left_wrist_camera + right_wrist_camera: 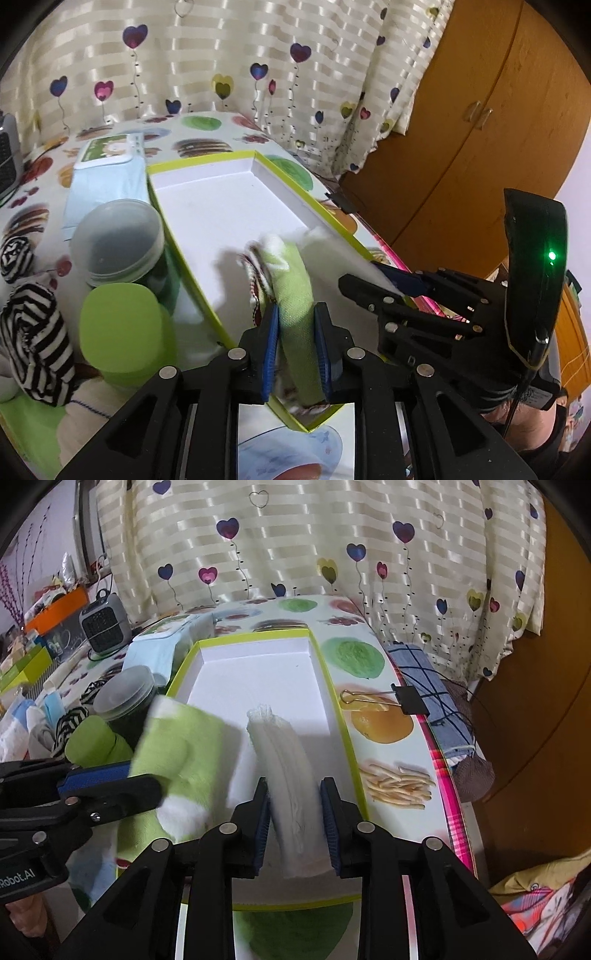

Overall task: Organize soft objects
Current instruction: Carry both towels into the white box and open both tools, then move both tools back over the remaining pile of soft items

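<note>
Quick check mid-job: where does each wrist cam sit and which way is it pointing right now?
Left wrist: on the left gripper, facing along its fingers over the box toward the curtain; green cloth clamped; right gripper enters from the right.
Right wrist: on the right gripper, facing the same way; white cloth clamped; left gripper enters from the left.
Shared: box, both cloths, curtain, jar.

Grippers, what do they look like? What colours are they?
Both are black plastic with silver round bolts and blue ribbed pads on the fingers. The right gripper carries a dark curved shell with a green light and a black cable. The left gripper has white "Robot.AI" lettering.
</note>
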Tool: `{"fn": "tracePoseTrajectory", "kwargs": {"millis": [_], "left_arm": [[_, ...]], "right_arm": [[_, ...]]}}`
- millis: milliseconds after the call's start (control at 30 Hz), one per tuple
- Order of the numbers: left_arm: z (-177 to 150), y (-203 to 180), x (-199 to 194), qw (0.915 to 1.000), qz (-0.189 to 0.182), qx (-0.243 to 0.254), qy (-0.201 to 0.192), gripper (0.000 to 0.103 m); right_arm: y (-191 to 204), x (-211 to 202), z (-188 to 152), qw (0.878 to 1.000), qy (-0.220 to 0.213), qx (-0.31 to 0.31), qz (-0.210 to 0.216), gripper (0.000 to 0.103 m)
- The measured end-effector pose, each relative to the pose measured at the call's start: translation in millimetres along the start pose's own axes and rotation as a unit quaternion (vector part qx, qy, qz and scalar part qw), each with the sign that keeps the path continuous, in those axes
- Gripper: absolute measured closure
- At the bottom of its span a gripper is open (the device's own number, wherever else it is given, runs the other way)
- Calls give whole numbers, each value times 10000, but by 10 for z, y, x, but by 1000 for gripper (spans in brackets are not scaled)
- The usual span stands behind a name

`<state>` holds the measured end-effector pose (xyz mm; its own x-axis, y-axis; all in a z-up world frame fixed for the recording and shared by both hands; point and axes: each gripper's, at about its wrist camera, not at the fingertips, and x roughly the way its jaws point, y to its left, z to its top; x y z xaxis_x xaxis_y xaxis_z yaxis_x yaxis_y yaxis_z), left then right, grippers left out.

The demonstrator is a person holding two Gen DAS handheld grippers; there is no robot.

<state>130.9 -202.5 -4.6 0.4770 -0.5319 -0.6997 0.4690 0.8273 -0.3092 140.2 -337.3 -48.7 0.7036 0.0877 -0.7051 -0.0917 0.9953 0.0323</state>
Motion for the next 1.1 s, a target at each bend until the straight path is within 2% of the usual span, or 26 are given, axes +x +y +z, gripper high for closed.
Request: {"fn": "tracePoseTrajectory", "kwargs": {"millis": [67,133,200,567,1100], "left_arm": [[1,-7,-6,10000,44,16,-18,83],[1,-10,-44,9999,66,18,-76,75],[-7,-20,-90,9998,117,25,-131,74],[-78,-78,-354,9989,320,47,-340,74],[-343,28,-877,9950,706,-127,-688,74]], "right_arm": [[13,-24,-4,10000,-53,-38,18,53],[15,-51,-4,9999,-95,-47,23,52],[10,-77,-2,9999,-127,-33,31,52],[76,-307,-4,9995,-302,16,42,52],[468,-684,-78,9976,-536,-328,289,53]]}}
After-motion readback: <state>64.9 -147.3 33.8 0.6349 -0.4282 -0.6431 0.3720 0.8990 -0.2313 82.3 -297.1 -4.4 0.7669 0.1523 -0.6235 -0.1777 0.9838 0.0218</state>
